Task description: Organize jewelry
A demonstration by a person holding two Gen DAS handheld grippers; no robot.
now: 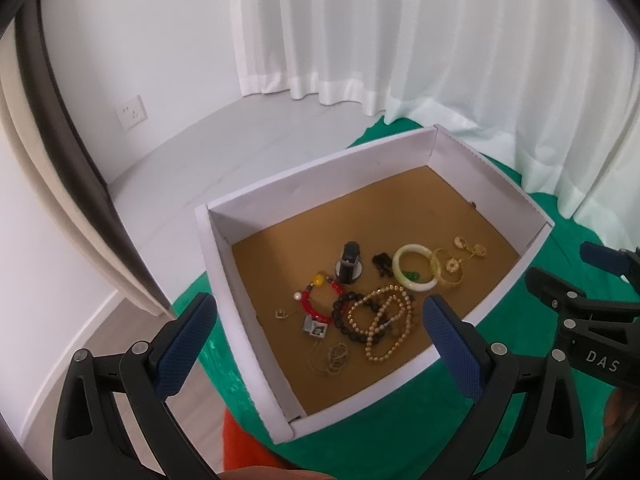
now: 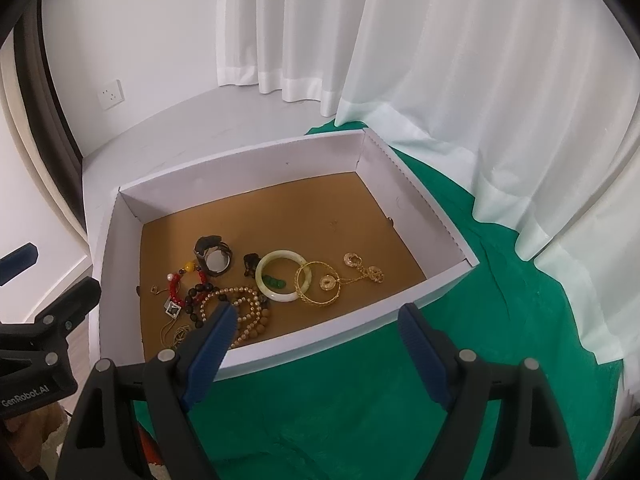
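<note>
left gripper point(image 1: 320, 320): black frame | blue textured jaws | silver screws

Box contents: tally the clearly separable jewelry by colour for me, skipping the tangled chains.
Pale green bangle: 1
Gold bangle: 1
Red bead bracelet: 1
Dark bead bracelet: 1
Gold bead strand: 1
Total: 5 in the box

You can read two marks — "DAS" in white on the right gripper point(image 1: 576, 280) at 4 o'clock, and "GenRobot.AI" on the left gripper point(image 2: 24, 268) at 8 o'clock.
</note>
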